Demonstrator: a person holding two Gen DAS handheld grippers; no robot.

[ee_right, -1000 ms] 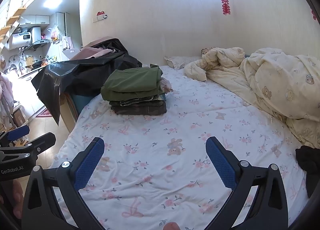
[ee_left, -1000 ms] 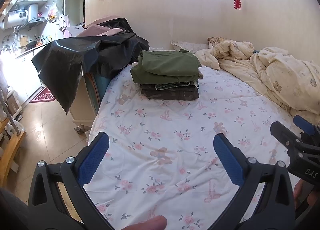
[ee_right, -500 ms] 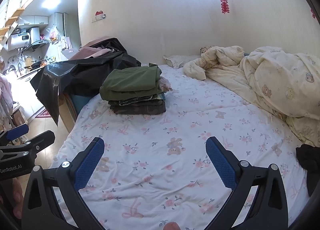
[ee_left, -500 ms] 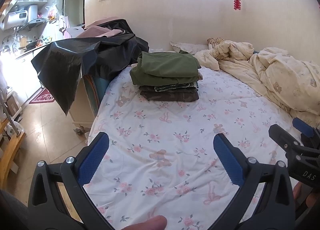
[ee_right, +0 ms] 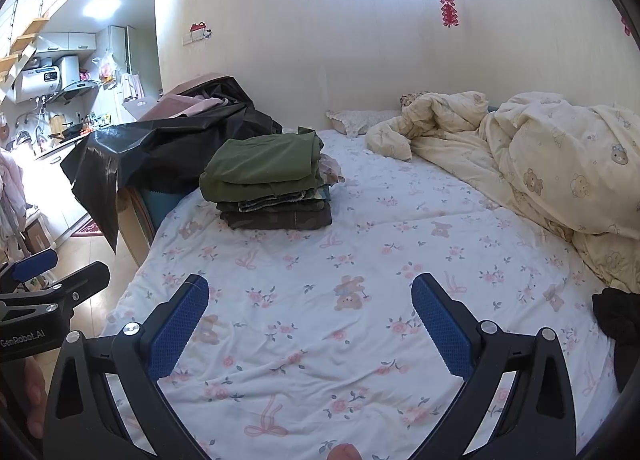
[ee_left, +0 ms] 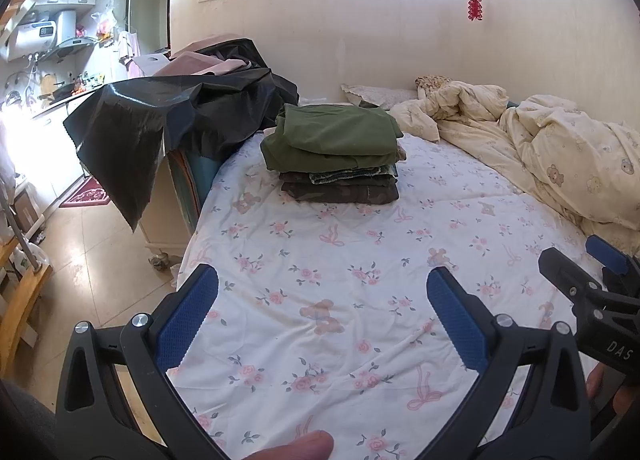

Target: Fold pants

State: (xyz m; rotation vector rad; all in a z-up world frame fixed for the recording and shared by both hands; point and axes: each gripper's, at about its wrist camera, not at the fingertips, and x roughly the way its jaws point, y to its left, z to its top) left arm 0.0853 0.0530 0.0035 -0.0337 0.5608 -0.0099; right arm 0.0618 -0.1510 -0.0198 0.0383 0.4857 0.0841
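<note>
A stack of folded pants [ee_left: 336, 148] [ee_right: 268, 180], olive green on top and camouflage below, rests at the far left of the floral bed sheet [ee_left: 360, 260] [ee_right: 360, 260]. A dark garment [ee_right: 614, 324] lies crumpled at the bed's right edge in the right wrist view. My left gripper [ee_left: 320, 312] hovers open over the near sheet, nothing between its blue pads. My right gripper [ee_right: 306, 316] is open too, likewise over bare sheet. Each gripper shows at the edge of the other's view.
A cream duvet [ee_left: 560, 156] [ee_right: 540, 164] is bunched along the bed's right side. A black plastic sheet [ee_left: 168, 120] covers furniture left of the bed. The tiled floor [ee_left: 80, 252] and a kitchen lie further left.
Both views have shifted only slightly; the stack and bedding stay put, and both grippers remain open.
</note>
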